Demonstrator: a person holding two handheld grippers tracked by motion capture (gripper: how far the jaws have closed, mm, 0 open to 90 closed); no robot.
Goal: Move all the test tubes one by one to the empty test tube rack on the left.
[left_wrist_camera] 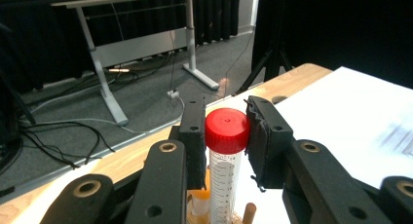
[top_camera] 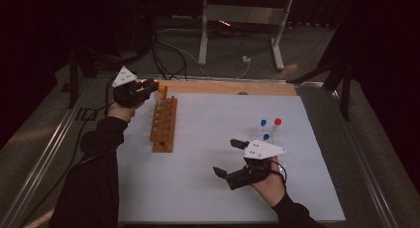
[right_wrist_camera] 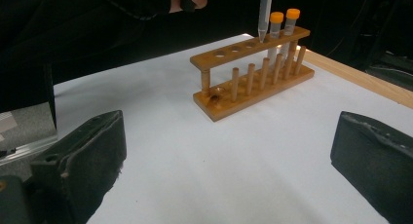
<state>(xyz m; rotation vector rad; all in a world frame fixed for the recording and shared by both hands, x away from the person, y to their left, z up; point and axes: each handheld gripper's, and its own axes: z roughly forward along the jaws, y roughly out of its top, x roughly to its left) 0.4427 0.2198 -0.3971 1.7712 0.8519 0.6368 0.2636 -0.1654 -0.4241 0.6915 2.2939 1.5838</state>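
White paper (top_camera: 198, 178) is covering the table (top_camera: 233, 87), with a dim floor of cables and a metal frame (top_camera: 242, 15) lying beyond.

Nearest, at about five o'clock on the sheet, the right gripper (top_camera: 232, 158) is hovering with its jaws spread wide and nothing between them, seemingly waiting its turn. In the right gripper view its black pads (right_wrist_camera: 83, 151) are framing bare paper.

Just past it, toward three o'clock, a few loose tubes (top_camera: 270, 129) with blue and red caps are lying on the paper, near that gripper but apart from it.

Farther off, at ten o'clock, the wooden rack (top_camera: 164, 124) is standing with most holes empty. Two orange-capped tubes (right_wrist_camera: 284, 24) are sitting at its far end.

Above that end, the left gripper (left_wrist_camera: 227, 136) is pinching a red-capped tube (left_wrist_camera: 226, 151) just under the cap, holding it upright, probably so the tip can meet a hole squarely. In the right gripper view the tip is hanging just over the rack's top board, beside the orange-capped tubes, which are crowding the approach.
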